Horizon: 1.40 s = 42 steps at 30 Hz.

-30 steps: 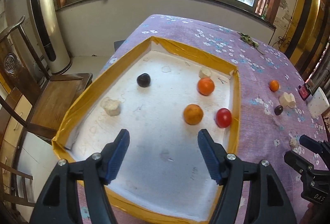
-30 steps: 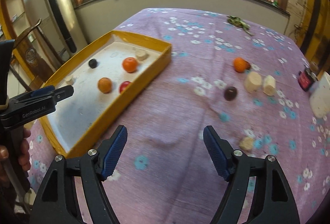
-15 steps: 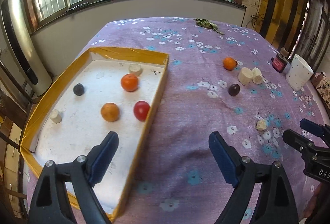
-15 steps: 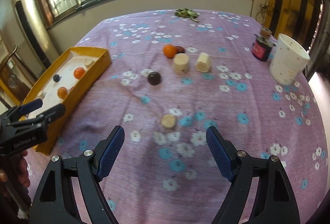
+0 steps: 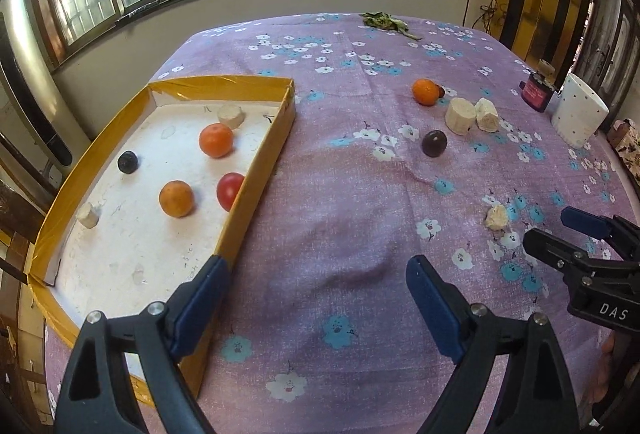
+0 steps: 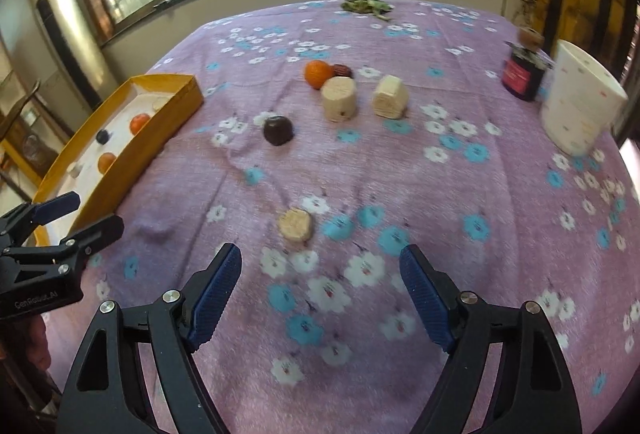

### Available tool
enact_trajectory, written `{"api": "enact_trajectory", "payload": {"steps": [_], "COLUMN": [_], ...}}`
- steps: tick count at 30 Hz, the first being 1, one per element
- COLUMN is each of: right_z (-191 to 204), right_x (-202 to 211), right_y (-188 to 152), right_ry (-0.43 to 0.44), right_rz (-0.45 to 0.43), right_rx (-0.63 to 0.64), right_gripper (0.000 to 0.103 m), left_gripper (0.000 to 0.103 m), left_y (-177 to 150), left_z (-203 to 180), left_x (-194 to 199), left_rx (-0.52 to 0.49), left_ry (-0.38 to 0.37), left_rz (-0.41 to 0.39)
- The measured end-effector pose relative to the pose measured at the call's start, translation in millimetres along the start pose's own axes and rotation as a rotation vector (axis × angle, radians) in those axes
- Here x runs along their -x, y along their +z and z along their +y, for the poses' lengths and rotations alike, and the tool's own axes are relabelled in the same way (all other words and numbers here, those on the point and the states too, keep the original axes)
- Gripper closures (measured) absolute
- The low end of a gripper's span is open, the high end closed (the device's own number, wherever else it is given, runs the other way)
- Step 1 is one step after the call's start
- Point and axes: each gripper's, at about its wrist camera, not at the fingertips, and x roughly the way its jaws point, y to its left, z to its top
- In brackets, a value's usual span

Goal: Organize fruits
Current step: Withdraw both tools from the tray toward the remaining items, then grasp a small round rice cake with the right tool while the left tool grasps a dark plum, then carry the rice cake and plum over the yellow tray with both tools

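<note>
A yellow tray [image 5: 256, 170] with a white floor holds two oranges [image 5: 216, 140], a red fruit [image 5: 230, 190], a dark fruit [image 5: 127, 162] and cream pieces. My left gripper [image 5: 316, 270] hangs open and empty over the purple cloth, its left finger across the tray's right rim. On the cloth lie an orange [image 6: 318, 74], a dark fruit [image 6: 277, 130], two cream chunks [image 6: 339, 99] and a small cream piece [image 6: 296, 225]. My right gripper [image 6: 320, 258] is open just short of that small piece, nothing between its fingers.
A white dotted cup [image 6: 580, 110] and a dark jar [image 6: 524, 74] stand at the cloth's right edge. Green leaves [image 6: 366, 5] lie at the far end. A small reddish fruit [image 6: 343, 71] sits behind the loose orange. Wooden chairs and a tall appliance stand left of the table.
Both grippers have swung right, away from the tray and over the cloth. The left jaws have spread wider. The small cream piece now lies just ahead of the right fingers.
</note>
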Motion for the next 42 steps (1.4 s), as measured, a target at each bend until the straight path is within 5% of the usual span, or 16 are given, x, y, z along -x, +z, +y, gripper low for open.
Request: {"api": "enact_trajectory", "payload": {"steps": [6,14,31,36,38,42], "right_z": [9.7,11.0,-38.7,-52.4,-54.5,-57.8], "right_x": [-27.6,-41.3,-7.6,-6.1,-6.8,-7.3], "right_y": [7.2,7.8,-4.6,-7.0,-7.0,-7.5], "right_ry": [0.067,0.062,-0.026,-0.015,-0.013,-0.010], "right_rz": [0.018,0.026,0.000,0.005,0.004,0.003], "right_rx": [0.048,0.089,0.041,0.011,0.008,0.001], "right_gripper": [0.030,0.079,0.081,0.081,0.081,0.081], "left_gripper": [0.011,0.011,0.012,0.033,0.055,0.075], "left_y": [-5.8,-5.8,75.1,91.5,91.3,85.7], "left_z": [12.9,15.2,-82.0,-98.7,-98.9,-99.3], "left_x": [1.9,-5.3,-58.2,-89.6,-103.4,-106.4], "left_rx": [0.032,0.054,-0.086,-0.086,-0.068,-0.082], "left_ry": [0.014,-0.005,-0.141,-0.180,-0.196,-0.204], "left_rz": [0.012,0.031,-0.022,0.020,0.068,0.055]}}
